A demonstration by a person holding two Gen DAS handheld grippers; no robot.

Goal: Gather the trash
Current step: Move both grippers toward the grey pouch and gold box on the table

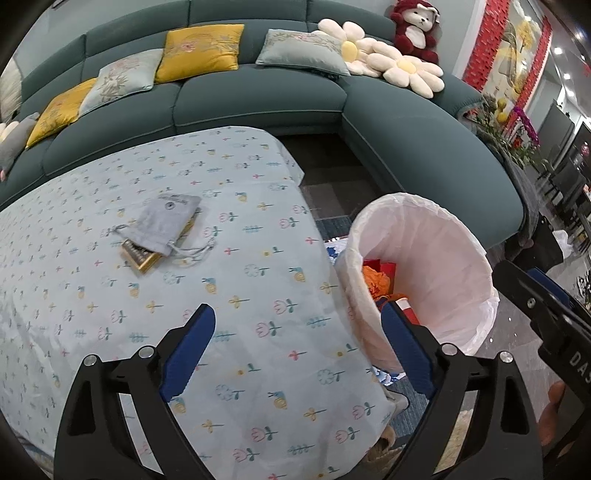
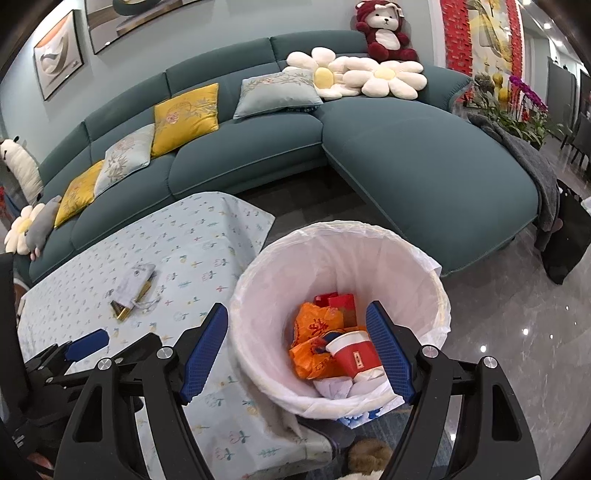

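Below right gripper (image 2: pixel 297 349), lined bin (image 2: pixel 439 295) holds red cup (image 2: pixel 356 356), orange bag (image 2: pixel 314 332); jaws wide, empty.

Teal sectional sofa (image 2: pixel 258 147) curves along pale grey-blue wall (image 2: pixel 207 40), chaise end (image 2: pixel 436 177) running toward camera. Yellow and pale blue cushions (image 2: pixel 184 118) along seat; daisy-shaped pillows (image 2: pixel 391 79) and red plush bear (image 2: pixel 384 33) at corner. Framed pictures (image 2: pixel 59 51) on wall. Low table under floral cloth (image 1: pixel 229 295). Glossy grey marble floor (image 2: pixel 517 332) reflects ceiling spots. Red decoration (image 2: pixel 458 37), purple orchids (image 2: pixel 528 96) far right.
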